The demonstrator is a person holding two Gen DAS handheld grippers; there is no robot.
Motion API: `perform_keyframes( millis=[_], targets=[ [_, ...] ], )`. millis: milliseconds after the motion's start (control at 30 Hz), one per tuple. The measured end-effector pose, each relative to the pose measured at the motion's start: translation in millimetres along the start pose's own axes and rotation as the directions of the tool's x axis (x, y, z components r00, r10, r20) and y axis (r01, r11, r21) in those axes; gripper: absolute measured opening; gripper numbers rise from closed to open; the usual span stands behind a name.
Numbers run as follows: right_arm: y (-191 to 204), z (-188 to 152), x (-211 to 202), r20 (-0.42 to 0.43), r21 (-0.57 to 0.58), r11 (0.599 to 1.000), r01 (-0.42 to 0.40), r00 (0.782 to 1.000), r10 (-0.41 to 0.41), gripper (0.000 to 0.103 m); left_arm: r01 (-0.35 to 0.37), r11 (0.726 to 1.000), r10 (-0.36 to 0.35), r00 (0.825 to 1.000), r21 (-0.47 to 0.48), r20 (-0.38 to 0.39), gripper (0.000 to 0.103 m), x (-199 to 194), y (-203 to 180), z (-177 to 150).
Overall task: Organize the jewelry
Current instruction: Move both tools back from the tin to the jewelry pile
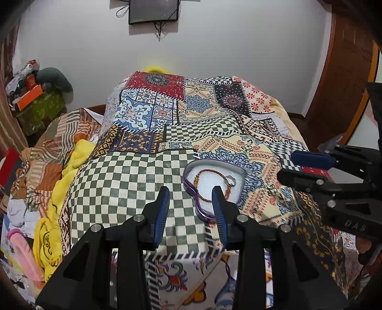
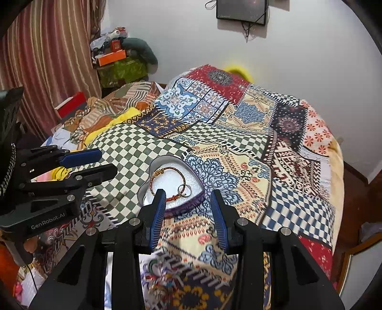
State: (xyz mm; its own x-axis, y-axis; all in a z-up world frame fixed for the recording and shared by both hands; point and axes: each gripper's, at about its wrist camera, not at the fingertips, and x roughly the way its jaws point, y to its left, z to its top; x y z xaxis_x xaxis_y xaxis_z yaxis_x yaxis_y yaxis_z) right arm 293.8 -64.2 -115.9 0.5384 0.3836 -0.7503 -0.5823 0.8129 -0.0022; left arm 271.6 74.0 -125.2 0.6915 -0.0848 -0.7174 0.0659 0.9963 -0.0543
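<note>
Heart-shaped box [image 2: 172, 183] holding a bracelet [image 2: 167, 181] lies just beyond both grippers' spread fingers [image 2: 158, 209].

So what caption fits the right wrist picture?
Open right gripper hovers by a heart box holding a bracelet and ring on the quilt.

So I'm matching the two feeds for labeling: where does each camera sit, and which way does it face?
Left wrist: on the left gripper, facing along the bed at the heart-shaped box; own open jaws below, right gripper at right.
Right wrist: on the right gripper, facing the same box from its other side; left gripper at left.
Shared: box, bracelet, patchwork bedspread, wall monitor.
</note>
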Motion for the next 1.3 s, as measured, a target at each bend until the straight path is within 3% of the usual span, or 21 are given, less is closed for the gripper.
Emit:
perform_keyframes(
  millis=[400, 867, 1300],
  targets=[
    [0, -29, -49, 0.050, 0.052, 0.998, 0.024, 0.998, -0.027, 0.035, 0.023, 0.999, -0.023, 1.000, 0.028, 0.000, 0.042, -41, -23, -30],
    [6, -82, -59, 0.005, 0.055, 0.998, 0.038, 0.999, -0.039, 0.035, 0.088, 0.996, -0.086, 0.992, 0.014, -0.091, 0.042, -38, -42, -80],
    [20, -111, -30, -0.066, 0.094, 0.993, -0.074, 0.995, 0.080, 0.035, 0.098, 0.995, -0.097, 0.989, 0.008, -0.116, 0.042, -35, -47, -111]
  ],
)
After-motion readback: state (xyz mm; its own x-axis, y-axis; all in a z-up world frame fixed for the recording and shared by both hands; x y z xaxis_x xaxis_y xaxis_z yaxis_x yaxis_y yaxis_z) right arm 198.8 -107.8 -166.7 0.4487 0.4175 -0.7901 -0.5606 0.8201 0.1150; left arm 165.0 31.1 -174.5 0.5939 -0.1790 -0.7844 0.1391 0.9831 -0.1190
